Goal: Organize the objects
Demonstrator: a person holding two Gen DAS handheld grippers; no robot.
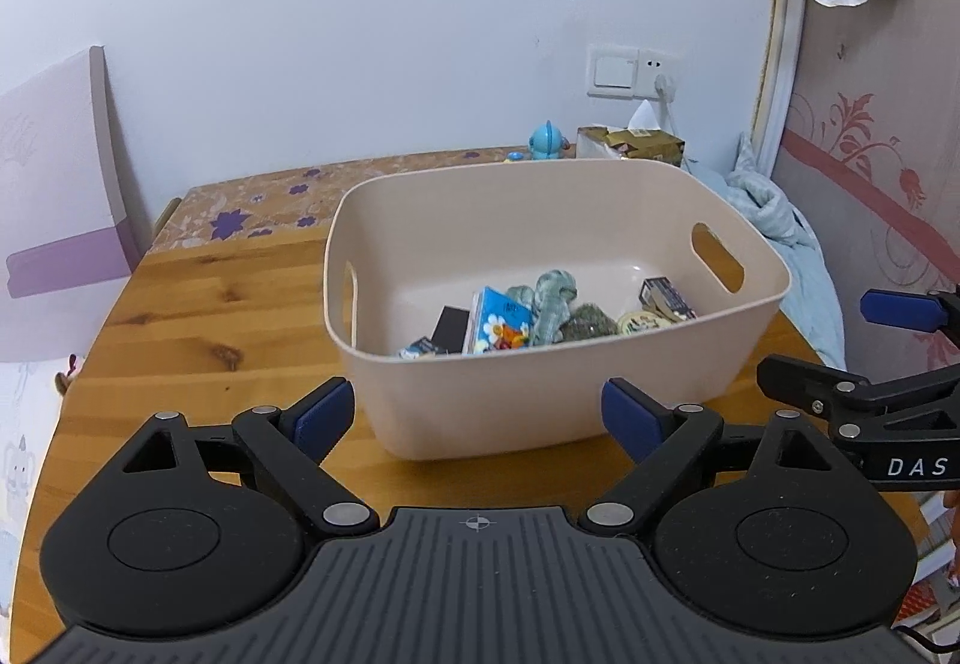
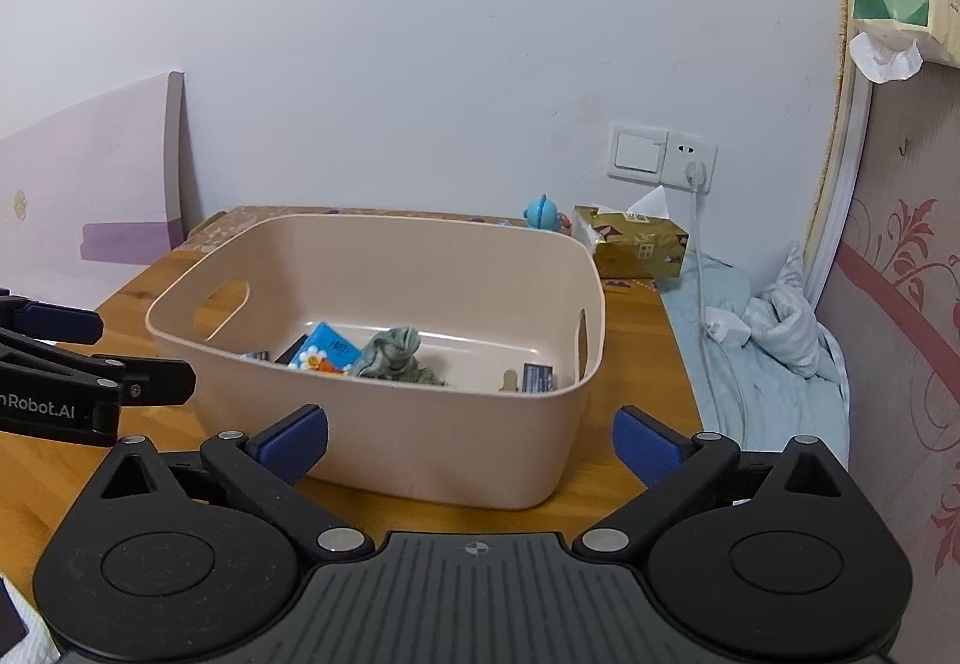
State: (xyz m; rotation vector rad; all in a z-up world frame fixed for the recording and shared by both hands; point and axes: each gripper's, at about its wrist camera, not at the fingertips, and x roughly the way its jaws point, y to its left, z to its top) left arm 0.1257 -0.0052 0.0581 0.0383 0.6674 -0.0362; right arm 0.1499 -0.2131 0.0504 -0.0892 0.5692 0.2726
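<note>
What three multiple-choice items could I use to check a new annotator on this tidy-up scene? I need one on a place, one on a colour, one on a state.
1. Where does the blue patterned packet lie?
A. On the bare table
B. Inside the beige bin
C. On the bedding

2. What colour are the pads of the left gripper?
A. Blue
B. Red
C. Yellow

3. What is held by the right gripper?
A. The green cloth
B. The bin's rim
C. Nothing

Answers:
1. B: the packet rests on the bin's floor beside the green cloth.
2. A: both pads show dark blue against the black fingers.
3. C: its jaws stand wide apart in front of the bin, pads touching nothing.
</note>
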